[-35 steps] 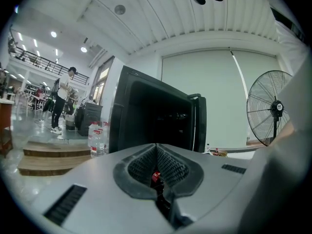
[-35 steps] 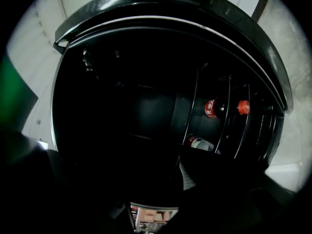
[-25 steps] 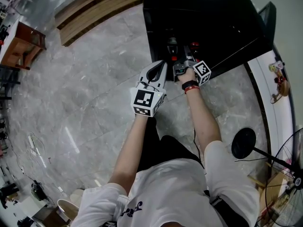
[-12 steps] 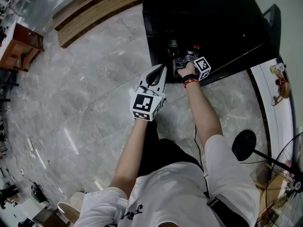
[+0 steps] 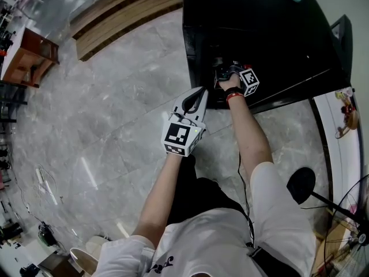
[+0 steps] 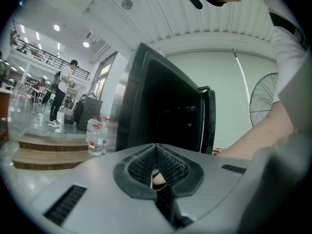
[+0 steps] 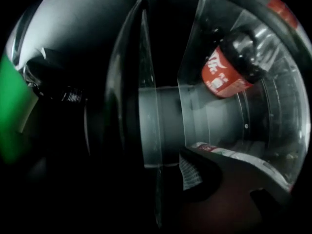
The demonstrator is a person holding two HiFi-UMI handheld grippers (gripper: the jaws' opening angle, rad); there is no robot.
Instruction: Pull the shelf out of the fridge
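The black fridge [image 5: 265,22] stands open at the top of the head view. My right gripper [image 5: 223,72] reaches inside it. In the right gripper view the clear shelf [image 7: 148,106] shows edge-on down the middle, running between the jaws of my right gripper [image 7: 163,177]. One ribbed pad [image 7: 192,174] stands off to the right of that edge; the other jaw is lost in the dark. A cola bottle [image 7: 229,74] with a red label lies beyond the shelf. My left gripper [image 5: 200,92] hangs outside the fridge [image 6: 161,106], left gripper [image 6: 156,168] shut and empty.
The fridge door [image 5: 343,33] swings out at the right. Wooden steps [image 5: 115,16] and water bottles [image 6: 96,135] lie left of the fridge. A standing fan [image 5: 346,224] with a round base [image 5: 300,184] is at the lower right. Grey stone floor [image 5: 104,126] spreads to the left.
My right gripper has gone deeper into the fridge, and the red-capped bottles seen earlier are now mostly hidden in the dark. The left gripper has stayed outside, shut.
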